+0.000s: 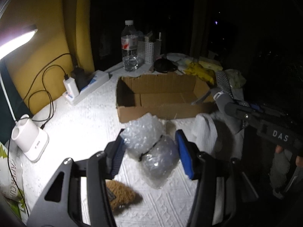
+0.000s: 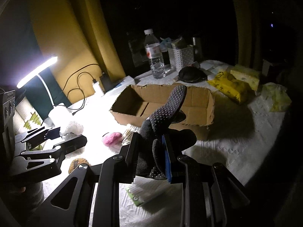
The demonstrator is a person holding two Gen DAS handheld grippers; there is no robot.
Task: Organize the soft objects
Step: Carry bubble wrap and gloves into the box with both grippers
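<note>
An open cardboard box (image 1: 166, 102) stands mid-table; it also shows in the right wrist view (image 2: 197, 111). A bundle of bubble wrap (image 1: 151, 147) lies in front of it, between the fingers of my left gripper (image 1: 151, 151), which is open around it. My right gripper (image 2: 151, 149) is shut on a dark grey dotted sock (image 2: 166, 109), held up in front of the box; it shows at the right of the left wrist view (image 1: 225, 84). A brown knitted piece (image 1: 119, 194) lies under the left gripper. A pink fluffy item (image 2: 111, 138) lies by the left gripper (image 2: 56, 136).
A desk lamp (image 1: 17, 41), a power strip with chargers (image 1: 85, 87), a water bottle (image 1: 129, 45) and a white basket (image 2: 180, 56) line the back. Yellow packets (image 2: 229, 87), a black round pouch (image 2: 191, 74) and white cloth (image 1: 204, 132) lie to the right. The table's right edge falls into darkness.
</note>
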